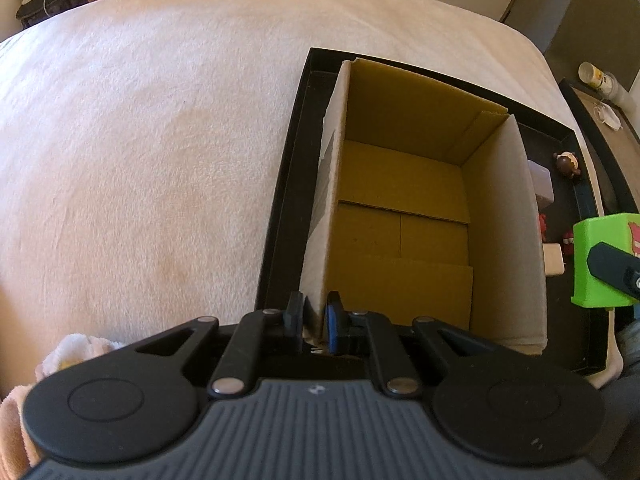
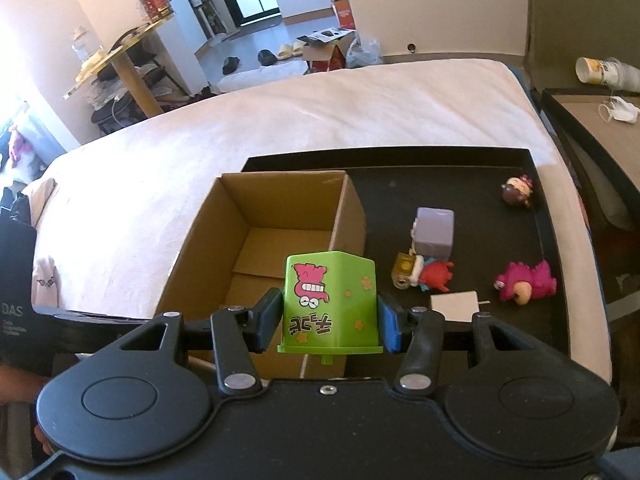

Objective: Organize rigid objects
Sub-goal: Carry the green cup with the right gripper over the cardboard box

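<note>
We found the right gripper (image 2: 330, 316) with its jaws pinching a green box (image 2: 330, 304) from both sides, the box held upside down above the near right wall of an open cardboard box (image 2: 276, 216); its pink cartoon sticker and lettering read inverted in the right wrist view. The same green box (image 1: 600, 260) appeared at the right edge of the left wrist view, beyond the carton's right wall. We recorded the left gripper (image 1: 316, 320) with its jaws pressed nearly together on the near left wall of the cardboard box (image 1: 400, 208), one finger outside and one inside. The carton stood in the left part of a shallow black tray (image 2: 540, 248), which lay on a bed (image 2: 280, 120) covered in a pale fleecy blanket. The carton's interior showed only its folded bottom flaps. On the tray floor to the right of the carton we noted a grey-purple cube (image 2: 434, 232) resting on a small cluster with a yellow item (image 2: 406, 270) and a red figure (image 2: 438, 276), a white card (image 2: 454, 306) just in front of them, a pink plush-like figure (image 2: 528, 284) further right, and a small brown figure (image 2: 518, 192) near the far right corner.
</note>
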A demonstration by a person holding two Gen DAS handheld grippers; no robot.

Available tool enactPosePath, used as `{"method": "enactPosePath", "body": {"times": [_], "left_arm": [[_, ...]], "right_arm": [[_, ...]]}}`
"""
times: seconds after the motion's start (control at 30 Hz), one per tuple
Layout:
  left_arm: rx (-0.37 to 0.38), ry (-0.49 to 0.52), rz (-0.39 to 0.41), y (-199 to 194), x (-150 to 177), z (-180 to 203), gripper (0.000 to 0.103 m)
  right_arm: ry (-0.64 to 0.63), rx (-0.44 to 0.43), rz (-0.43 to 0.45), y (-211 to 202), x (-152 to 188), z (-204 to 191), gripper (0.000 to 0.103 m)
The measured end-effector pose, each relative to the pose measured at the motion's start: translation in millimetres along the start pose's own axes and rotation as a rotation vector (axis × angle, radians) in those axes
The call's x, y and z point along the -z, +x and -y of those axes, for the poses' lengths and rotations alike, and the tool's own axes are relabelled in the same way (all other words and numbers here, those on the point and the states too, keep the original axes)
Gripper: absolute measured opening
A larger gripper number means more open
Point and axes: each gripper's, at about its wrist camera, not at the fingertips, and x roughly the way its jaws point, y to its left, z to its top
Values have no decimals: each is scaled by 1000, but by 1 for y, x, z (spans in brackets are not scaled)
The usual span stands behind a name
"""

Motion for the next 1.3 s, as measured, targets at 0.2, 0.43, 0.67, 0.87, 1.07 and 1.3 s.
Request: {"method": "enactPosePath", "body": {"times": [0.2, 0.43, 0.67, 0.87, 1.07, 1.3], "left_arm": [[3, -9, -11, 1, 0, -1, 11], [11, -23, -19, 2, -1, -3, 11], [19, -27, -34, 5, -4, -3, 11], [30, -38, -37, 7, -4, -6, 11], [41, -37, -43, 9, -5, -5, 11], [51, -46, -66, 14, -7, -6, 11]], "right_arm": [[-21, -10, -9, 7, -3, -10, 50], [-39, -23, -30, 18, -4, -20, 50], [-43, -43, -55, 31, -4, -26, 50], [-40, -62, -79, 46, -5, -30, 50], [-41, -77, -97, 61, -11, -38, 50], [-36, -86, -106, 80, -22, -44, 50]]}}
